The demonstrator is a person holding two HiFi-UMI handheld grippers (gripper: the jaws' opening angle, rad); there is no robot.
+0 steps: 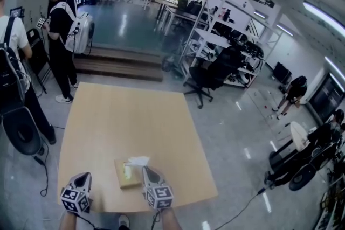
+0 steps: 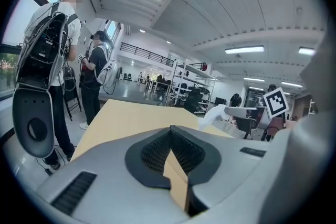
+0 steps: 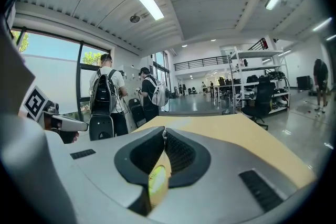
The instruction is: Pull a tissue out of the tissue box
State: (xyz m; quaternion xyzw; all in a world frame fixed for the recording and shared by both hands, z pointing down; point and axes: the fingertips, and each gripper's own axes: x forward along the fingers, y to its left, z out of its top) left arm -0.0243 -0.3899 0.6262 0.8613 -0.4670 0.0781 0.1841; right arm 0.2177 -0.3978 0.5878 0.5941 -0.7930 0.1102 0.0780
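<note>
A flat tan tissue box [image 1: 128,175] lies near the front edge of the wooden table [image 1: 129,116], with a white tissue [image 1: 138,160] standing up out of its top. My right gripper [image 1: 146,169] hovers over the box's right side, its tip just short of the tissue. In the right gripper view its jaws [image 3: 164,132] are shut, with no tissue between them and the box's yellow-green print [image 3: 156,181] showing below. My left gripper [image 1: 83,175] hangs left of the box, jaws shut [image 2: 170,129] and empty. From it the tissue [image 2: 211,116] shows at the right gripper's tip.
Two people with backpacks [image 1: 63,24] [image 1: 11,62] stand by the table's far left corner. A black office chair [image 1: 213,75] and shelving [image 1: 226,35] stand beyond the far right corner. A cable [image 1: 242,207] runs across the floor at the right.
</note>
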